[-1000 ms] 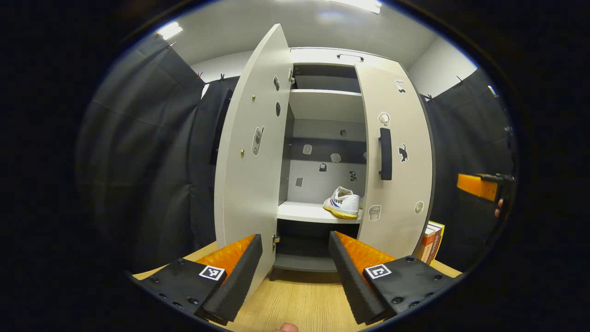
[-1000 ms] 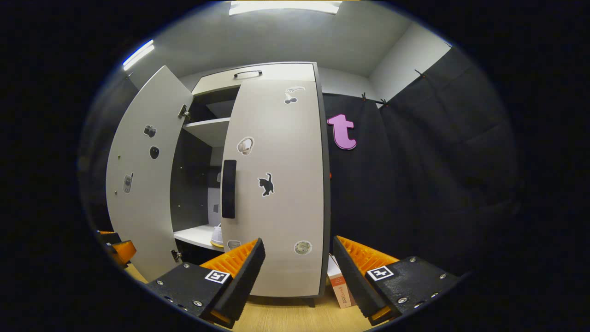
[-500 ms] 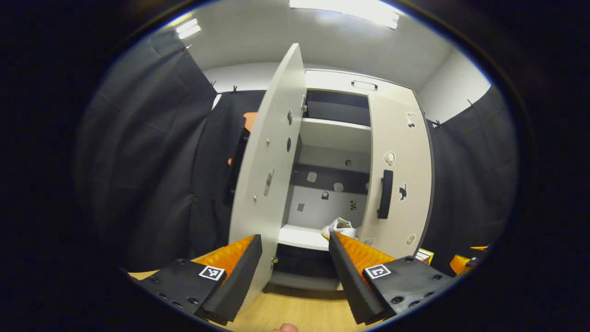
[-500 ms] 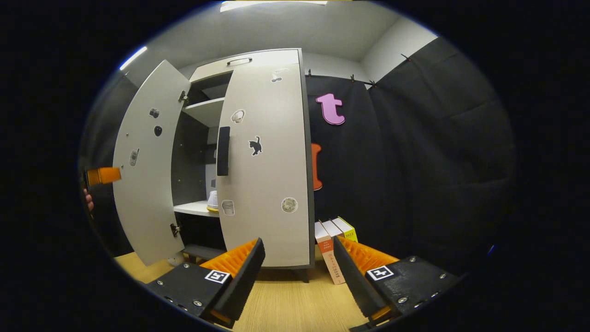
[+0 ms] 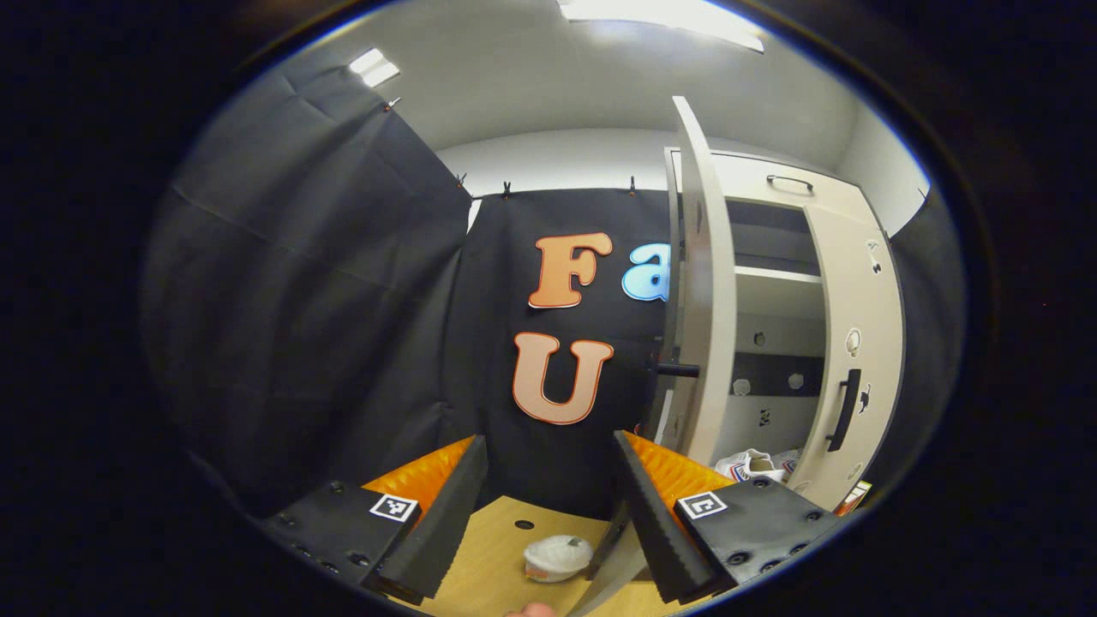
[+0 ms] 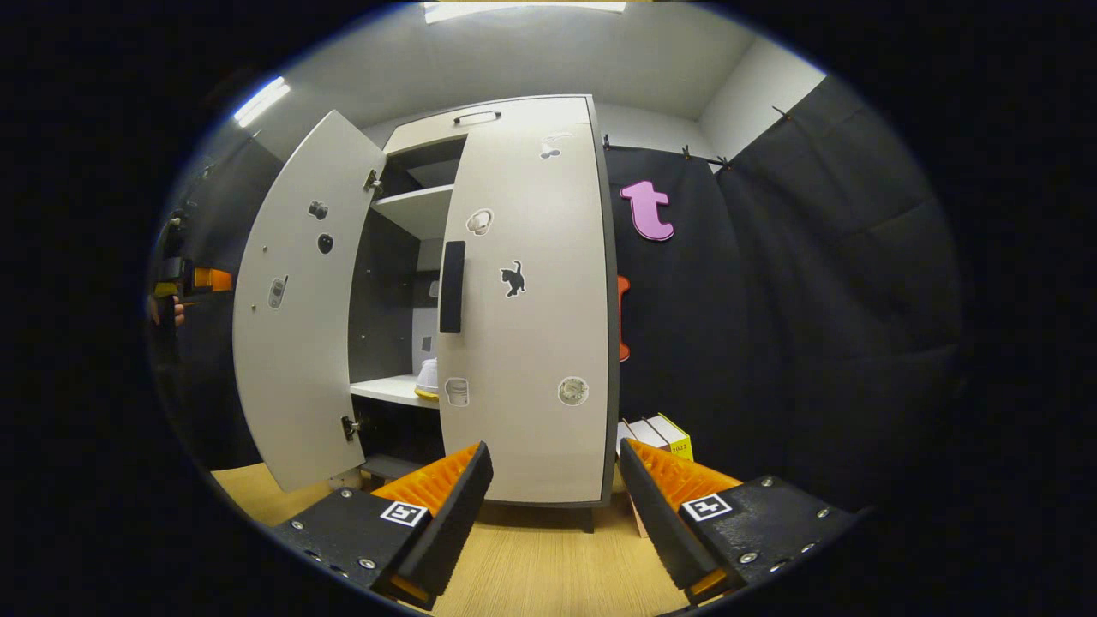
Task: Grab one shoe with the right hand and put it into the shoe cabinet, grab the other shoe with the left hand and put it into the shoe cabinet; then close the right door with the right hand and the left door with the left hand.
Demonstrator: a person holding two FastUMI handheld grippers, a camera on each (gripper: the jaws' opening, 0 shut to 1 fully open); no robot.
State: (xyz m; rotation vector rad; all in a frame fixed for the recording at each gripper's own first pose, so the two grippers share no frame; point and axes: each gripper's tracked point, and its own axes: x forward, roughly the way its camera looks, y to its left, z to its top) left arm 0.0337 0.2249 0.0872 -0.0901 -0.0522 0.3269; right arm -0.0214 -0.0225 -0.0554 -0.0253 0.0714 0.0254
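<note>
Both grippers open and empty before a half-closed shoe cabinet.

In the left gripper view, the left gripper (image 5: 548, 506) gapes wide, holding nothing; a white object (image 5: 557, 555) lies on the wooden floor (image 5: 506, 548) at 6 o'clock, the left door (image 5: 707, 300) edge-on at 2 o'clock, shoes (image 5: 754, 465) beyond. In the right gripper view, the right gripper (image 6: 553, 506) is spread, empty, before the shut right door (image 6: 531, 300); books (image 6: 660, 433) stand at 4 o'clock.

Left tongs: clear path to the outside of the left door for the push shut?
Probably yes. The left tongs are open and empty, level with the left door, seen edge-on with its black handle towards the cloth. Nothing stands between. The white object lies low on the floor.
</note>
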